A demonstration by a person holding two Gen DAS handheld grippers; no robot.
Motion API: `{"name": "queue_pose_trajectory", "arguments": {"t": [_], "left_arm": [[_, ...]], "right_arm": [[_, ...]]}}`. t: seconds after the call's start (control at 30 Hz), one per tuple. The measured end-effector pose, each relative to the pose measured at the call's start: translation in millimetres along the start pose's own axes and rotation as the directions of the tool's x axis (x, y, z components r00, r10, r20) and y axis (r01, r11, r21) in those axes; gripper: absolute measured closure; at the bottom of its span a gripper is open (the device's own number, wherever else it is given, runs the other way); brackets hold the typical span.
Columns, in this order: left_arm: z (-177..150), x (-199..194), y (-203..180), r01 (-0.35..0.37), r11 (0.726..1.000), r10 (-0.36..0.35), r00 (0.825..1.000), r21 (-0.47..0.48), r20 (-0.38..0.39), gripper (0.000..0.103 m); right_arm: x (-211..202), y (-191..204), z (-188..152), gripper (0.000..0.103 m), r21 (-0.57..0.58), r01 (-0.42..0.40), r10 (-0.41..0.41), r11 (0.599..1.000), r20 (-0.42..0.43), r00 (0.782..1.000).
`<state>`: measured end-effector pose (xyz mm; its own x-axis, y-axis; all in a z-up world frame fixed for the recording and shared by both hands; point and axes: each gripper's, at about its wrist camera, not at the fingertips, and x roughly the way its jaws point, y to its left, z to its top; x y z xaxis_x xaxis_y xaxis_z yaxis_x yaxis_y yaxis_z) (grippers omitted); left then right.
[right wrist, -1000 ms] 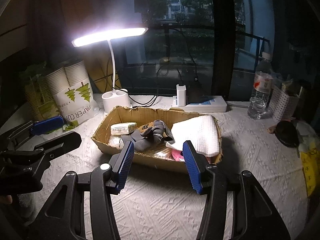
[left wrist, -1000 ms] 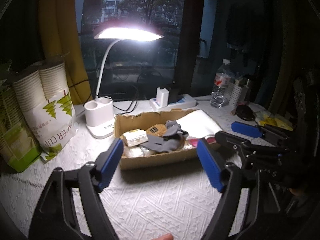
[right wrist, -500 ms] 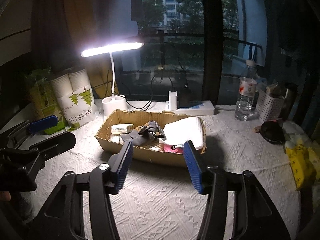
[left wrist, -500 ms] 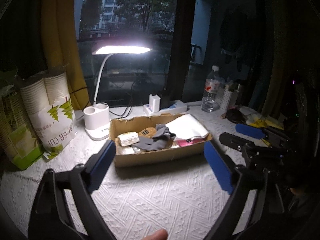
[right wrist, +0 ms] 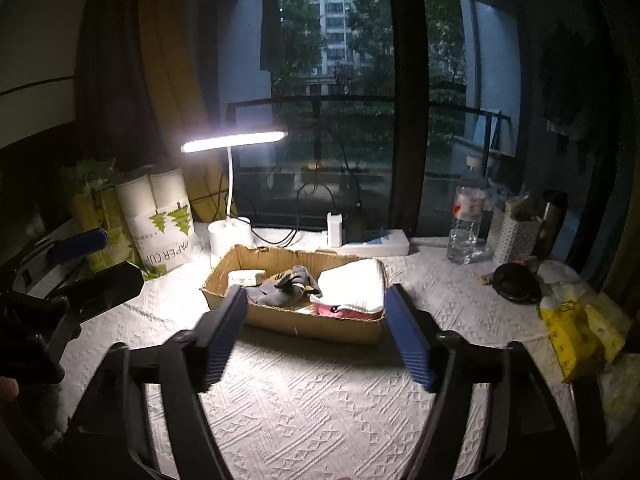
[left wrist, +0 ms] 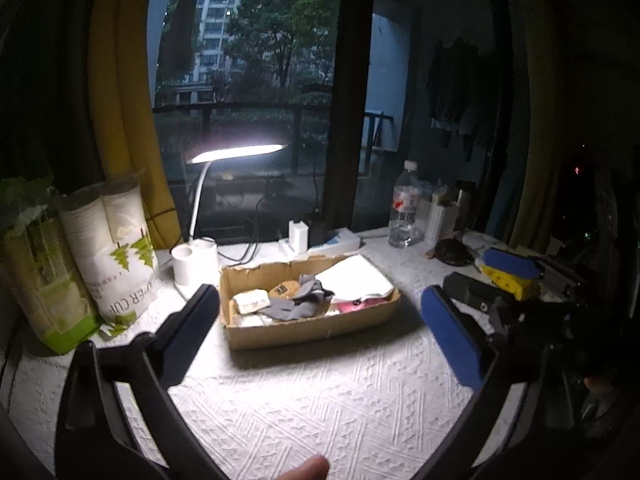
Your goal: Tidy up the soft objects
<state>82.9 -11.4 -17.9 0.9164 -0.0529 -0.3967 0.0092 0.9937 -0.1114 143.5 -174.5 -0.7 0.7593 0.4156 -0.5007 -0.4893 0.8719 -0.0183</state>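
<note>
Hovering above desk [left wrist: 304, 400], both tongs empty: left tongs [left wrist: 320, 332] spread wide, right tongs [right wrist: 316, 336] likewise, jaws of both just been opening, nothing between. Beyond them, box [right wrist: 312, 326] under lamp [right wrist: 234, 140]. Inside: grey sock [left wrist: 298, 304] draped mid-box, white towel [right wrist: 352, 286] folded at right, pink item [right wrist: 338, 311] beneath its near edge. Sock looks light, limp; likely best pinched at raised bunched fold. Towel bulkier; take by edge.

We saw our left gripper [left wrist: 320, 328] and right gripper [right wrist: 316, 332] built alike: black, angular plastic arms with slotted frames, each finger faced with a ribbed blue pad [right wrist: 408, 340].
</note>
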Motion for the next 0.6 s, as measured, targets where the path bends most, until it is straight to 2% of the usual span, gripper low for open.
{"name": "queue_pose_trajectory", "arguments": {"t": [0.6], "left_arm": [[20,-44,-17,-0.027,0.999,0.024,0.996,0.026,0.089,0.001]], "right_arm": [[-60,-1,14,0.022,0.000,0.044,-0.044,0.999,0.089,0.995]]}}
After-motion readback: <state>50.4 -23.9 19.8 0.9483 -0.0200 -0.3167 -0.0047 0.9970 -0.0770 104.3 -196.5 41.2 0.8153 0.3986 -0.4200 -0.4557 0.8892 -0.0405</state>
